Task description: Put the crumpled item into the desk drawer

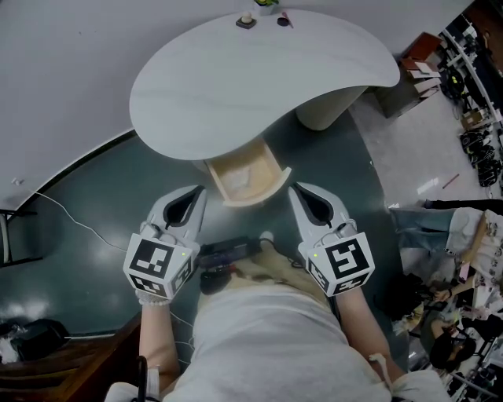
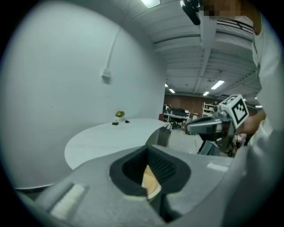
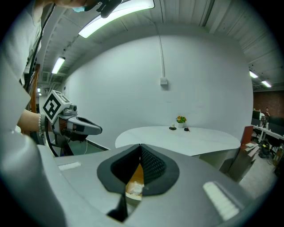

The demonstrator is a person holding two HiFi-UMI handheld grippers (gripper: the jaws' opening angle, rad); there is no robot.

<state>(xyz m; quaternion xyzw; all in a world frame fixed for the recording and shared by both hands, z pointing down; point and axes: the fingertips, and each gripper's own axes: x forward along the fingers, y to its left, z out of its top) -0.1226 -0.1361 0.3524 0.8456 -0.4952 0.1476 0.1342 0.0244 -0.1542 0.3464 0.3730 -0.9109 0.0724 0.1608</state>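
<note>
The white desk (image 1: 236, 86) has its drawer (image 1: 253, 197) pulled open toward me, with a pale wood inside. A small white crumpled item (image 3: 134, 189) lies in the drawer, seen through the gap below the right jaws. It shows only faintly in the head view. My left gripper (image 1: 200, 191) hangs just left of the drawer front, shut and empty. My right gripper (image 1: 295, 190) hangs just right of it, also shut and empty. In the left gripper view the shut left gripper (image 2: 147, 146) frames a bit of the drawer (image 2: 151, 179). The right gripper view shows the right gripper (image 3: 140, 145) closed.
A small potted plant (image 1: 246, 20) and a dark object (image 1: 283, 21) sit at the desk's far edge. The desk's pedestal (image 1: 326, 110) stands at right. A cable (image 1: 71, 220) runs over the dark floor at left. Clutter (image 1: 464, 259) fills the right side.
</note>
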